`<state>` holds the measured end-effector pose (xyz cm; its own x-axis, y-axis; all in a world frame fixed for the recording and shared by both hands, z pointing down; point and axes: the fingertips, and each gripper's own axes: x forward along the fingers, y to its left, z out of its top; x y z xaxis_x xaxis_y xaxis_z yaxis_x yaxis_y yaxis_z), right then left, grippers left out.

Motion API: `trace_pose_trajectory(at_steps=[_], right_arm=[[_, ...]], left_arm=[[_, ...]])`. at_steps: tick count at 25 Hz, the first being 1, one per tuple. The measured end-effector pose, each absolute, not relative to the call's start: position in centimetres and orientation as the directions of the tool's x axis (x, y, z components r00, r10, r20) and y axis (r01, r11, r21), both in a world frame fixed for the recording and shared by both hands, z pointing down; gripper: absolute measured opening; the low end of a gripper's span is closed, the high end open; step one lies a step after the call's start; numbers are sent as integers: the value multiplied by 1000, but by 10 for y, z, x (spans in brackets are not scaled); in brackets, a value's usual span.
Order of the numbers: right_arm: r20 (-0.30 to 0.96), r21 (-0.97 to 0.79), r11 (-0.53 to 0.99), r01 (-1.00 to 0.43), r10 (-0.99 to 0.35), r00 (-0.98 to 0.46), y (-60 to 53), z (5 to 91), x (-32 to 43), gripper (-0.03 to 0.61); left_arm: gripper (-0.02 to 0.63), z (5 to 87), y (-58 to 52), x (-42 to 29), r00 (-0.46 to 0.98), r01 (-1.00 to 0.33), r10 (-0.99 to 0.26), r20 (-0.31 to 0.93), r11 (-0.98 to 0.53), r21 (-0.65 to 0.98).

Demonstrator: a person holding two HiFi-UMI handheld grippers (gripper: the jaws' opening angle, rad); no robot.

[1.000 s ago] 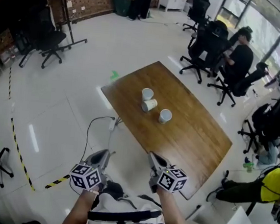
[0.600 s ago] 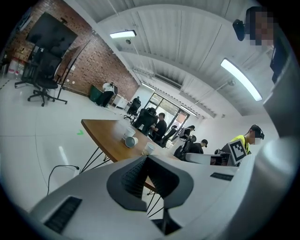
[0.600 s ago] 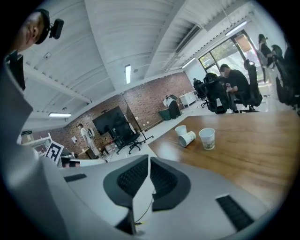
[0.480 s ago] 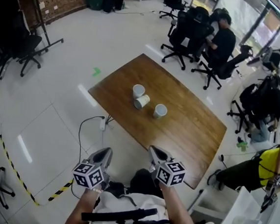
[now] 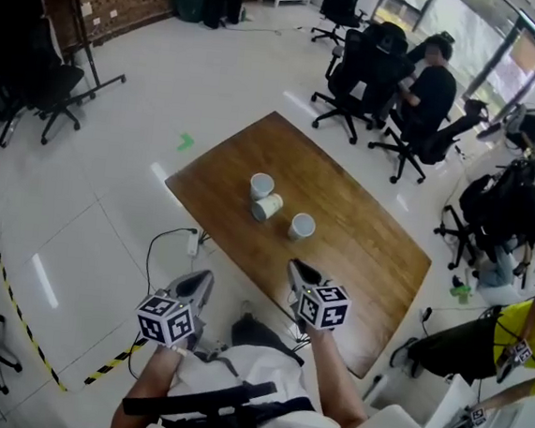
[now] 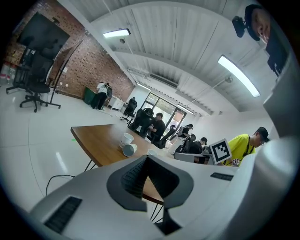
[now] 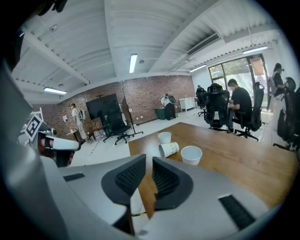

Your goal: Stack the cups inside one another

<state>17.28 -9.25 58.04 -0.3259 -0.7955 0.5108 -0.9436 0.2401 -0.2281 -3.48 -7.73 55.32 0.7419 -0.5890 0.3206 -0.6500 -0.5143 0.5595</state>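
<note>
White paper cups (image 5: pixel 268 206), two upright and one tipped, cluster on the table (image 5: pixel 367 251). Left hand-held gripper (image 5: pixel 201 281) is closed and empty; right hand-held gripper (image 5: pixel 298 273) is opening narrowly, also empty. The cups are probably light and crushable, so pinch a rim gently.

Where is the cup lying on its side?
Head view: the tipped cup lies on the wooden table between the left upright cup and the right upright cup.

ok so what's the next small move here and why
Probably bring the right tongs forward and down to the nearest upright white paper cup. They are opening with nothing between them, they hang well short of the cups on the brown wooden table, and no cup is nested yet.
</note>
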Motion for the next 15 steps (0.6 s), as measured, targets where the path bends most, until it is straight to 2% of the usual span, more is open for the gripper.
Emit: trace_pose_trajectory(at_steps=[2,7,10,15], right_arm=[[533,-197,243,-950,-786,-312,-104,588,184,97],[600,-52,288,-956,-756,-261,-132,610,209,99],[649,42,345,-938,-723,-237,-150,624,220,159],[718,193,455,-869,-669,-190,-181,652,234,160]], left_arm=[[-9,554,-86,-30,739,-653,-591,323,-512,558],[-11,558,-103,-6,753,-646,-565,338,-537,543],[-9,561,-110,10,758,-642,-554,344,-541,542],[-9,567,-117,24,750,-655,-548,370,-535,534]])
